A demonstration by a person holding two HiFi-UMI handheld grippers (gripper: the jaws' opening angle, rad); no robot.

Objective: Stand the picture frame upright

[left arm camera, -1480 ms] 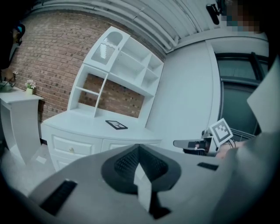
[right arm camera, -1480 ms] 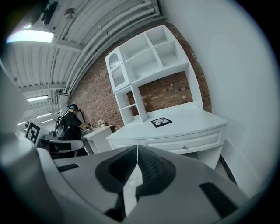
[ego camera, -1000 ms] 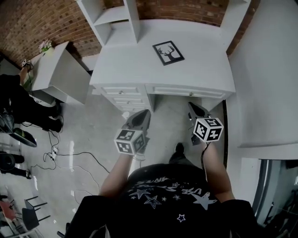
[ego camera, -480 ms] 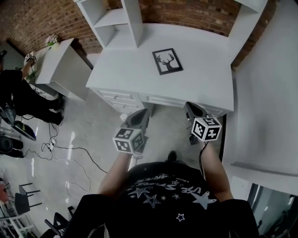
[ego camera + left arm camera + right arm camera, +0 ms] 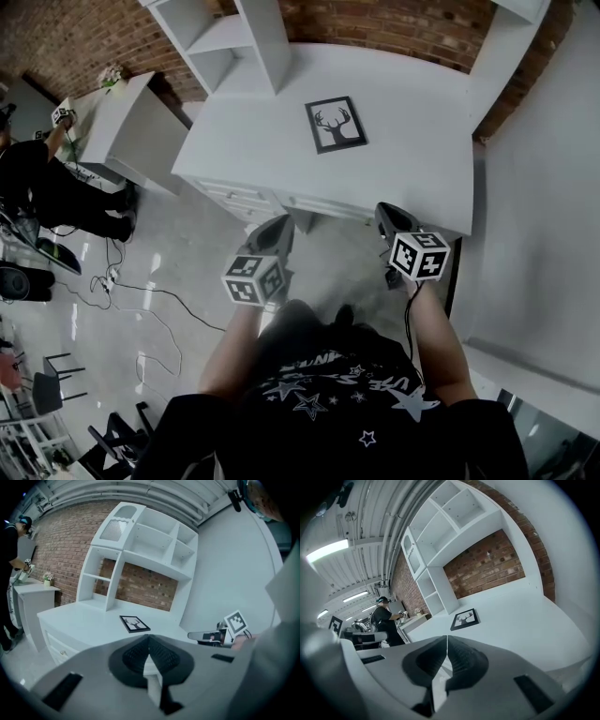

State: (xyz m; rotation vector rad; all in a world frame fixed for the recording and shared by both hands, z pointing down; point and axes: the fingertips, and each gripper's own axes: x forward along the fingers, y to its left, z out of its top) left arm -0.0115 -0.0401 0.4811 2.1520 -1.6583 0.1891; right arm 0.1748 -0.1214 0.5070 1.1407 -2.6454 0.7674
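On the white counter (image 5: 412, 141), the picture frame (image 5: 336, 124) lies flat on its back with its deer-antler print facing up. It rests near the middle of the surface, in front of the white shelf unit (image 5: 255, 42) that stands against the brick wall (image 5: 394, 23). Below the front edge, the left tool (image 5: 279, 225) is held in the air over the floor (image 5: 187, 253), just in front of the drawers (image 5: 246, 200). Its jaws are pressed together with nothing between them, and its tips point toward the counter. Further along, the right tool (image 5: 384, 210) is held at the counter's front edge toward its right end, its jaws likewise closed and empty. Both tools are well apart from the frame, which sits farther back on the counter. Each tool carries a marker cube (image 5: 419, 256) at its rear. At far left, a second person (image 5: 37, 183) in dark clothing stands by a separate white cabinet (image 5: 131, 127) bearing a small potted plant (image 5: 112, 73). Cables (image 5: 141, 300) trail across the floor.
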